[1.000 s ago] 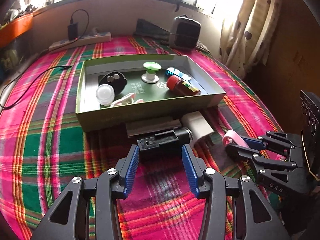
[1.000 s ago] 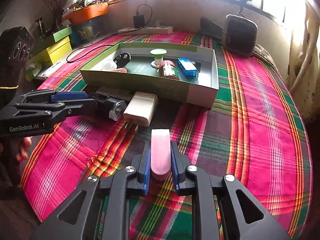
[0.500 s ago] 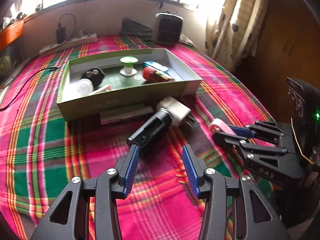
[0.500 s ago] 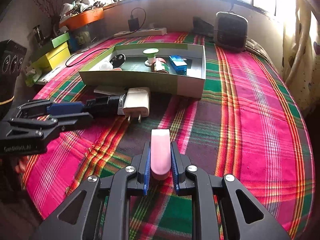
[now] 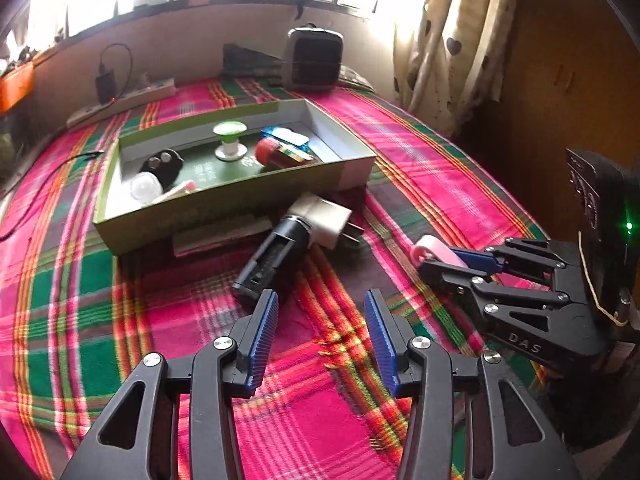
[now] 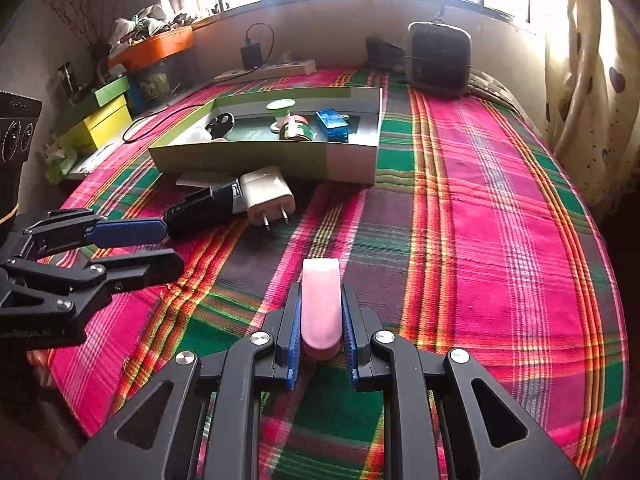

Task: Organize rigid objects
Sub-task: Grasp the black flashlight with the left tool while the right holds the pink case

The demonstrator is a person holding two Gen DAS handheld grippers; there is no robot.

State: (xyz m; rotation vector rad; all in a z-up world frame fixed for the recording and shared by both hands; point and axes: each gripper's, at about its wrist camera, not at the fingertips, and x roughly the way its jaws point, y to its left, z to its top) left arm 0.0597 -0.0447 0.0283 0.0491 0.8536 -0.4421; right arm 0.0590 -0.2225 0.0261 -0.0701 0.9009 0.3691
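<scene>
My left gripper (image 5: 320,300) is open over the plaid cloth with nothing between its blue pads. Just beyond its left fingertip lies a black cylinder (image 5: 272,260), set diagonally, its far end against a white charger plug (image 5: 324,216). Behind them stands a green box tray (image 5: 224,212) holding a black key fob, a white dome, a green-topped spool, a red-capped bottle and a blue pack. My right gripper (image 6: 321,292) is shut on a pink oblong piece (image 6: 321,304) held above the cloth. From the left wrist, that gripper (image 5: 452,260) shows at the right.
A flat pale slab (image 5: 224,236) lies against the tray's near wall. A power strip (image 5: 120,100) and a dark grey box-shaped unit (image 5: 314,58) sit by the far wall. Yellow and green boxes (image 6: 104,120) stand off the left edge. A curtain hangs at right.
The black cylinder has swung from lying crosswise at my left fingertips to diagonal. My left gripper has drawn back and sideways from the tray. The right gripper keeps the pink piece.
</scene>
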